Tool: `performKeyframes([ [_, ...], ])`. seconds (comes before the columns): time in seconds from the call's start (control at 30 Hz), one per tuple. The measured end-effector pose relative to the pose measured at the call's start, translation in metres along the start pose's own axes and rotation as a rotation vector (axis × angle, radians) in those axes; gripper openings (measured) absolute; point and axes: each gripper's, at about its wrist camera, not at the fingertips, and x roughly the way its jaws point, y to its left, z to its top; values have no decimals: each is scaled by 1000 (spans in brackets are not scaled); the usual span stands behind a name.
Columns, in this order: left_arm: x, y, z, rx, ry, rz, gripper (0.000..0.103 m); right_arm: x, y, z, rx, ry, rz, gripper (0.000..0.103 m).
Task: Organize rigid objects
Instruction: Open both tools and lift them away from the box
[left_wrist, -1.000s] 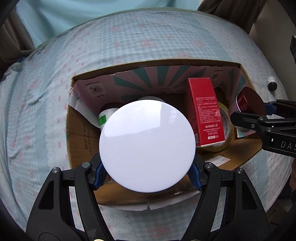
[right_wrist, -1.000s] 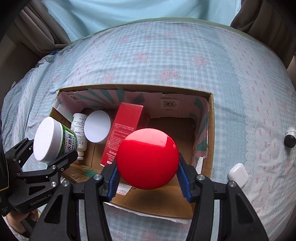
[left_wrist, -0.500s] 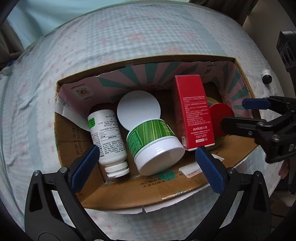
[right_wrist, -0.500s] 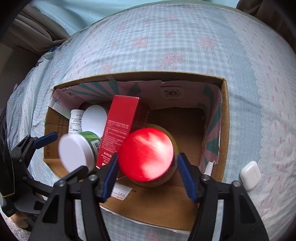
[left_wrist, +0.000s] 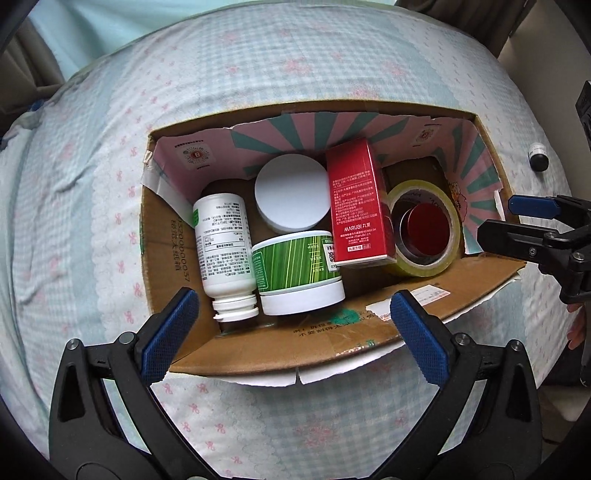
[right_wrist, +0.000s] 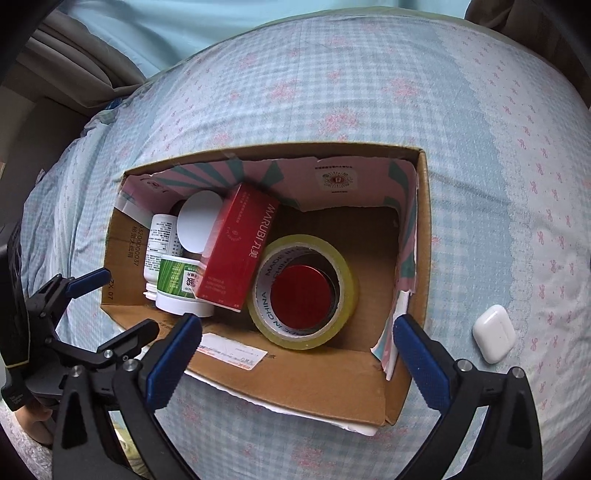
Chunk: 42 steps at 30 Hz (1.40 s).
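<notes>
Left wrist view: inside the cardboard box (left_wrist: 229, 354) on the bed (left_wrist: 74, 206) are seen a white bottle (left_wrist: 223, 251), green jar (left_wrist: 295, 269), red carton (left_wrist: 360, 206) and tape roll (left_wrist: 424, 229). Both hand-held grippers, left (left_wrist: 291, 328) and right (right_wrist: 297, 354), are held apart, empty. Stiff, light, smooth items; sides are best gripped.

A bed cover (right_wrist: 369, 92) in pale blue check, sprinkled with small pink bows and flowers, spreads across the whole scene. A white earbud case (right_wrist: 494, 339) lies on it toward the right, and a small dark-capped vial (left_wrist: 537, 156) rests well apart, near the far right edge. Beige curtains (right_wrist: 70, 48) hang at the upper left, beside a light blue wall (right_wrist: 221, 22).
</notes>
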Motion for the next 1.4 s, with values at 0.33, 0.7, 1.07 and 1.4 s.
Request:
performKeyframes([
  [0.33, -68, 0, -10, -66, -90, 27, 103, -55, 14, -3, -9, -80, 15, 103],
  [0.7, -185, -12, -17, -137, -219, 56, 103, -165, 31, -28, -10, -168, -54, 103],
  [1.07, -207, -98, -7, -176, -240, 73, 103, -260, -36, -68, 5, -321, -175, 103],
  [1.4, -181, -241, -13, -189, -248, 125, 103, -295, -171, -93, 20, -340, -169, 103],
])
